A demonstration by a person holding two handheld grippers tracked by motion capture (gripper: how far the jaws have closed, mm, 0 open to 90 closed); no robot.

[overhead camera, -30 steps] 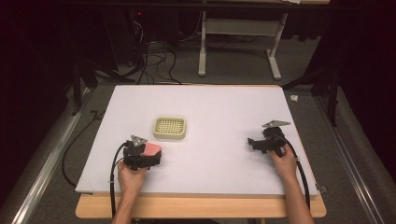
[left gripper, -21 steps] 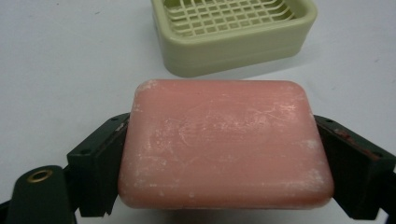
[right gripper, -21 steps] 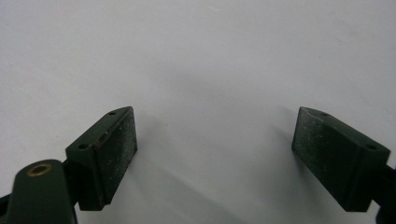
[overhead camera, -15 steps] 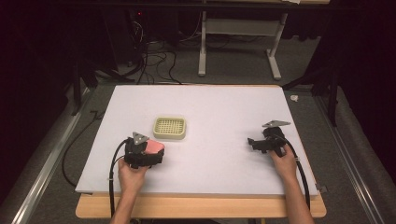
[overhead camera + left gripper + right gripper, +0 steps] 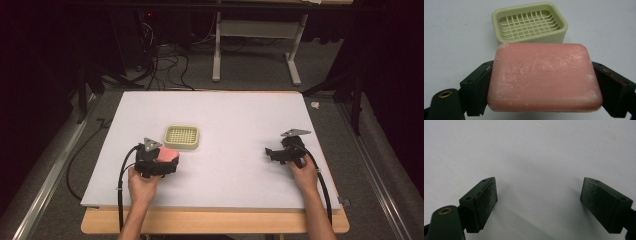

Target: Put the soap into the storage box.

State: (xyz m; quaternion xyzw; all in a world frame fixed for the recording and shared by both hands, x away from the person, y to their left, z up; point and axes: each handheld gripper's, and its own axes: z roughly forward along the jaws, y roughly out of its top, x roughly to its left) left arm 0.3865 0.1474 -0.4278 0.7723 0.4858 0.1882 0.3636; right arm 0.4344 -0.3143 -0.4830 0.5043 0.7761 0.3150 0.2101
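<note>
A pink bar of soap [image 5: 544, 76] sits clamped between the two black jaws of my left gripper [image 5: 541, 82]. In the high view the left gripper [image 5: 167, 159] holds the pink soap [image 5: 166, 154] at the near left of the white table, just short of a pale green soap dish [image 5: 182, 137]. The soap dish [image 5: 529, 22] has a slatted grid floor with nothing in it and lies right beyond the soap. My right gripper [image 5: 270, 154] rests at the near right of the table, and its jaws [image 5: 539, 205] stand wide apart over bare white surface.
The white table top [image 5: 235, 115] rests on a wooden board whose front edge [image 5: 215, 222] shows near me. Beyond the far edge stand a metal frame [image 5: 255, 45] and loose cables [image 5: 160, 65] on the floor. Dark rails run along both sides.
The left gripper with the soap has crept slightly toward the soap dish. The right gripper has stayed in place.
</note>
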